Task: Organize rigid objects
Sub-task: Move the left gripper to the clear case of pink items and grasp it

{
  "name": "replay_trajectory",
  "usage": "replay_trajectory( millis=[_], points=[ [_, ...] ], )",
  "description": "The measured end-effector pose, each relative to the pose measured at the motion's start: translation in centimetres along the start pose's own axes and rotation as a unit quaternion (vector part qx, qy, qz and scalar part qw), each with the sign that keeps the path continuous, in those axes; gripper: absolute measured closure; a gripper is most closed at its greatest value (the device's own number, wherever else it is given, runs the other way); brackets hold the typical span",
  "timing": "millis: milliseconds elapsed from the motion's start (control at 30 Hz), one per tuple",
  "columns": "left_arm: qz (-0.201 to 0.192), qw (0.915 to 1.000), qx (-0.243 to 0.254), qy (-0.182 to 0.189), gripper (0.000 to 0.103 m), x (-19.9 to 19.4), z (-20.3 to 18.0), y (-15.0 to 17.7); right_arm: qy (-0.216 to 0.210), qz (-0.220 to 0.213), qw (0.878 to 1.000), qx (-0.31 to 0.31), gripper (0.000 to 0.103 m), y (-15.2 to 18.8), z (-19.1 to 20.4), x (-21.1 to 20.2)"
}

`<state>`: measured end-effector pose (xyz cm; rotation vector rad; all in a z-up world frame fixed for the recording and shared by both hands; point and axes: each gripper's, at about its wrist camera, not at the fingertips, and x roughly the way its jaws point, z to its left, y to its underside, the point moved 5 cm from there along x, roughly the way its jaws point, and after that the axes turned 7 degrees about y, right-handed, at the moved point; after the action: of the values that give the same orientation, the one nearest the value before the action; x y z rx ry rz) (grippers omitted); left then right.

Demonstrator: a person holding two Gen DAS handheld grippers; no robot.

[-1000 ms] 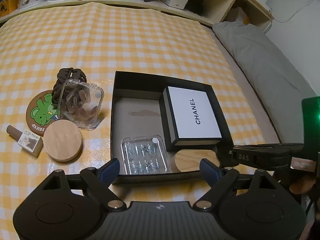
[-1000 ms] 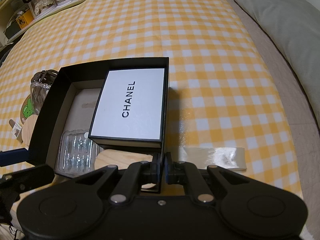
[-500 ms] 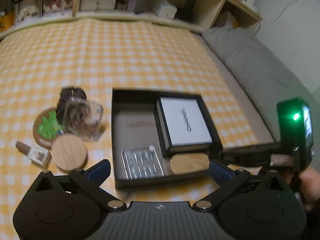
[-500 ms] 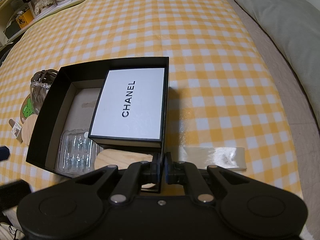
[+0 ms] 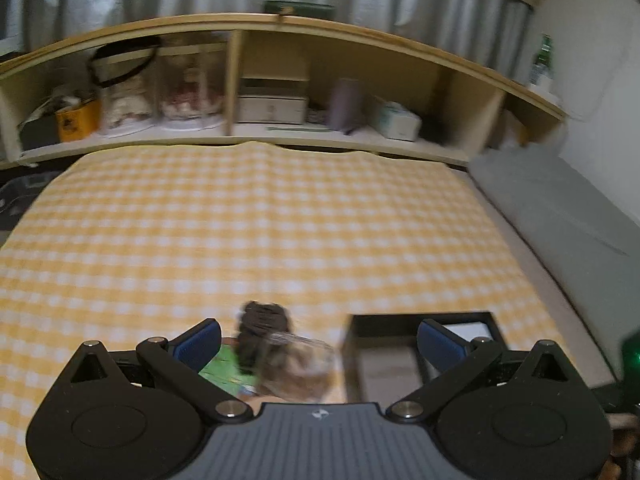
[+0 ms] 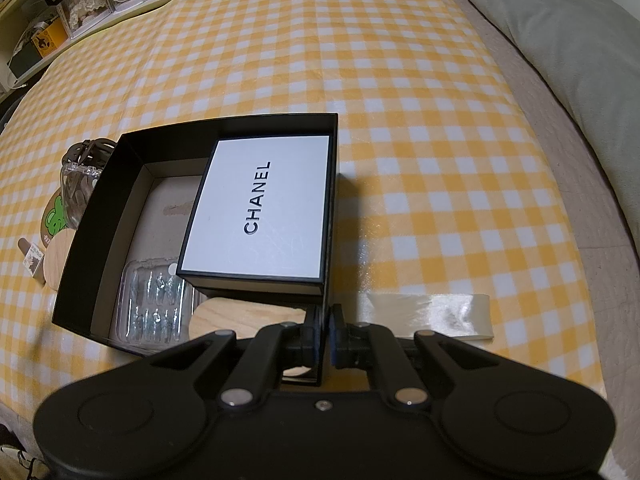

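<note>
An open black box (image 6: 100, 236) lies on the yellow checked cloth. Inside it are a white CHANEL box (image 6: 260, 212), a clear blister pack (image 6: 154, 304) and a round wooden coaster (image 6: 244, 316). My right gripper (image 6: 325, 336) is shut on the black box's near right wall. My left gripper (image 5: 318, 344) is open and empty, raised and tilted up above a clear case (image 5: 298, 368) holding a dark hair claw (image 5: 262, 320). The black box (image 5: 416, 318) shows low right in that blurred view. A green cartoon coaster (image 6: 54, 220), a wooden coaster (image 6: 58, 258) and a small bottle (image 6: 32, 260) lie left of the box.
A strip of clear tape (image 6: 432, 316) lies on the cloth right of the box. A grey pillow (image 6: 560, 48) runs along the right side. A wooden shelf (image 5: 280, 80) with bins and boxes stands behind the cloth.
My left gripper has pulled back and tilted upward, so its view now shows the shelf and curtain. The right gripper stays shut on the box wall. The objects have not moved.
</note>
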<state>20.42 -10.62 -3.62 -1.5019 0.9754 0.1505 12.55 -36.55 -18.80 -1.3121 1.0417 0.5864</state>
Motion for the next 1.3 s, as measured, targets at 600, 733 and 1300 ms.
replay_trajectory(
  millis=[600,733,1300],
  points=[
    [0.039,0.9986,0.035,-0.006,0.009,7.4,3.8,3.5,-0.001,0.001,1.0,0.009,0.098,0.1,0.2,0.0],
    [0.053,0.997,0.055,-0.01,0.009,8.8,3.6,5.1,0.013,0.0,1.0,0.018,0.099,0.2,0.2,0.2],
    [0.026,0.9885,0.142,-0.043,0.009,13.8,2.7,8.5,0.019,0.006,0.998,0.066,0.098,0.1,-1.7,0.0]
  ],
)
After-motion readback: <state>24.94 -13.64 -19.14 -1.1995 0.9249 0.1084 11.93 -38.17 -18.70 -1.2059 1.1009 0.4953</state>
